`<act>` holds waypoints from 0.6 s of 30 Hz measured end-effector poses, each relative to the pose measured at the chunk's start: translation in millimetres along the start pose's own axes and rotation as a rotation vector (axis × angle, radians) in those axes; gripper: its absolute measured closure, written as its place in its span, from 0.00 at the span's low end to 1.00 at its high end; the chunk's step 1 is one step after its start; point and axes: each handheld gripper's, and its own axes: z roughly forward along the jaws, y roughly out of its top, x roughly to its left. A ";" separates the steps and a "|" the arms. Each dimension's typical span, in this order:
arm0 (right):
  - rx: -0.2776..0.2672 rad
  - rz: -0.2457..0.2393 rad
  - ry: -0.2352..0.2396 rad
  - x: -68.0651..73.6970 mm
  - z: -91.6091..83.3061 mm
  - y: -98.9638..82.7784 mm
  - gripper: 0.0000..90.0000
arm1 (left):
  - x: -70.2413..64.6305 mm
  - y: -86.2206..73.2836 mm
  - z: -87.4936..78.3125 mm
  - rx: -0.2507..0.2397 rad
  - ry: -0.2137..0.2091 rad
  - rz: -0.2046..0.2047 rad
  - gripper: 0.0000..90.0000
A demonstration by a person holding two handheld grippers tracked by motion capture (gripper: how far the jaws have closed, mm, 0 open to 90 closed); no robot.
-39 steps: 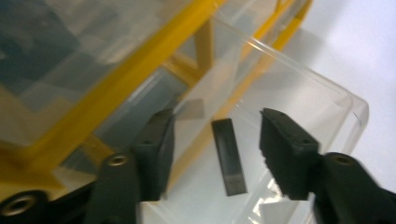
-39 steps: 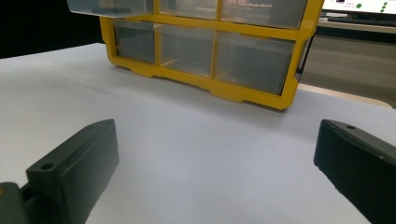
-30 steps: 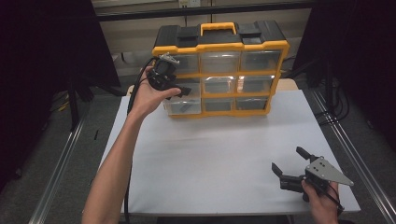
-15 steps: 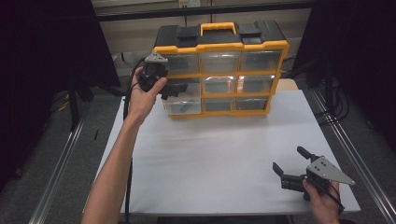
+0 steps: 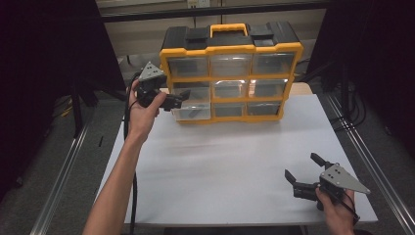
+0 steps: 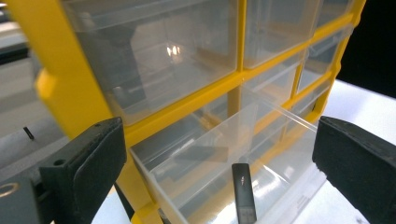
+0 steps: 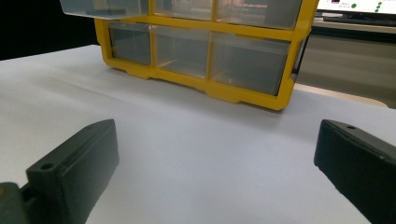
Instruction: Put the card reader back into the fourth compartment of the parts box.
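Yellow organizer (image 5: 230, 73) stands at 12 o'clock edge of white table (image 5: 220, 161); wide bare surface in front. Left gripper (image 5: 178, 99) at 10 o'clock, jaws apart, holding nothing, just above pulled-out clear drawer (image 6: 233, 172); small black piece (image 6: 243, 191) lies inside. Right gripper (image 5: 303, 169) at 5 o'clock, jaws spread, empty, well apart from organizer.

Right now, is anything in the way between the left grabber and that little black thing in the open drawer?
Nothing visible: the left gripper is open above the pulled-out drawer, and the black piece lies uncovered inside.
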 end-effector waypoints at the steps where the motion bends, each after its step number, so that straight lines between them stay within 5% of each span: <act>1: -0.002 0.000 -0.002 -0.2 -0.1 0.2 0.00 | -0.2 -1.7 -2.5 -0.001 0.007 0.007 0.04; 6: -0.003 0.001 -0.006 -0.7 -1.0 0.2 0.00 | -0.9 -13.5 -13.1 -0.062 0.030 -0.033 0.03; 8: -0.005 0.001 -0.001 -0.5 -1.4 0.2 0.00 | -2.4 -18.5 -17.9 -0.069 0.046 -0.013 0.03; 13: -0.006 0.002 -0.002 -0.3 -1.2 0.4 0.00 | -8.1 -29.7 -24.8 -0.092 0.068 -0.054 0.01; 18: -0.005 -0.002 -0.002 -0.2 -0.9 0.4 0.00 | -17.0 -44.0 -27.3 -0.095 0.064 -0.046 0.02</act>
